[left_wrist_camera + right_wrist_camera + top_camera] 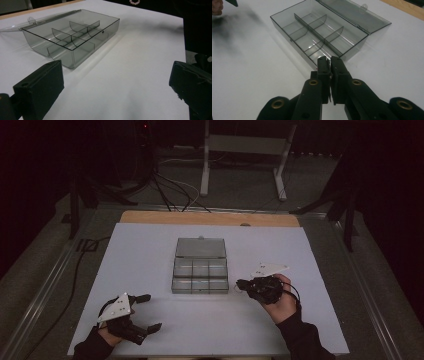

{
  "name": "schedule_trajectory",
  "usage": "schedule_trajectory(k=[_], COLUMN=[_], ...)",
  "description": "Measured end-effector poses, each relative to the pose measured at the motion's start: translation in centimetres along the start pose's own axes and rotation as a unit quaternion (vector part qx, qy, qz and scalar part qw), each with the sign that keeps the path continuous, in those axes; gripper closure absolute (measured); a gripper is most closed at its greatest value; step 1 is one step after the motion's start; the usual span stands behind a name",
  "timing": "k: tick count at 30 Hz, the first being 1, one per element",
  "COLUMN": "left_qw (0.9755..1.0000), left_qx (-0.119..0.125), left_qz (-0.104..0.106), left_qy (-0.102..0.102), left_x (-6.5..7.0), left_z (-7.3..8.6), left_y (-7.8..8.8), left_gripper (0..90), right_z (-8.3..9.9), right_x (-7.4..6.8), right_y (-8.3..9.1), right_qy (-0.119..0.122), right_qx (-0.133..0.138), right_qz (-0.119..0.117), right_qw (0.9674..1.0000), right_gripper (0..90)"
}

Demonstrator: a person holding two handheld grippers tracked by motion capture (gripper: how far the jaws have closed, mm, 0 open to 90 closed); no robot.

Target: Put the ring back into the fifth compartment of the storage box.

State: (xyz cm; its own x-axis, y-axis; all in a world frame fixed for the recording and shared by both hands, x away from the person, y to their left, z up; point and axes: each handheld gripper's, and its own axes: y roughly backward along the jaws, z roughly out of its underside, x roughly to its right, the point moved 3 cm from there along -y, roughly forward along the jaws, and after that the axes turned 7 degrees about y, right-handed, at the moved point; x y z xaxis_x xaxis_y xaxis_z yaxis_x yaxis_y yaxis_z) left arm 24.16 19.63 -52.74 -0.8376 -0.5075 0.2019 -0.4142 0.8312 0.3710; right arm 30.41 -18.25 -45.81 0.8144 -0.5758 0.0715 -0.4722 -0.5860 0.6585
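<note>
High view: white table top (150, 270) with a clear grey plastic box (200, 275) near its middle, lid (200, 247) swung open and lying flat on the far side. Dividers split the box into small compartments, all bare as far as can be seen. Left claw (145, 312) sits at the near left, well apart from the box, its jaws spread wide with nothing between them. Right claw (240, 283) is held by a hand (282, 302) just beside the box's near right corner, jaws together, tips pointing at the box; touching or not cannot be told here.

Left gripper view: the two black jaws stand far apart at the bottom corners, bare table (130, 75) between them. The box (72, 37) lies ahead and to the left of the claw, lid (15, 26) flat behind it.

Right gripper view: the jaws are pressed nearly flat against each other, a thin slit between, holding nothing visible. Their tips (330, 60) come right up to the nearest corner of the box (322, 35), which stretches away ahead; the lid (359, 13) lies open to the right.
</note>
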Motion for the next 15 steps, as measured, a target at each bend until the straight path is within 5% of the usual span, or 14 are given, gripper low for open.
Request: schedule_trajectory(k=[15], left_qw=[1.0000], left_qx=[-0.001], left_qz=[0.001], left_qy=[-0.001], left_x=[0.0], left_z=[0.0], left_y=[0.0], left_gripper=[1.0], right_z=[-1.4], right_x=[0.0], right_y=[-0.9], right_qy=[0.004], right_qx=[0.007], right_qz=[-0.008], right_qw=[0.9999], right_gripper=[86.6])
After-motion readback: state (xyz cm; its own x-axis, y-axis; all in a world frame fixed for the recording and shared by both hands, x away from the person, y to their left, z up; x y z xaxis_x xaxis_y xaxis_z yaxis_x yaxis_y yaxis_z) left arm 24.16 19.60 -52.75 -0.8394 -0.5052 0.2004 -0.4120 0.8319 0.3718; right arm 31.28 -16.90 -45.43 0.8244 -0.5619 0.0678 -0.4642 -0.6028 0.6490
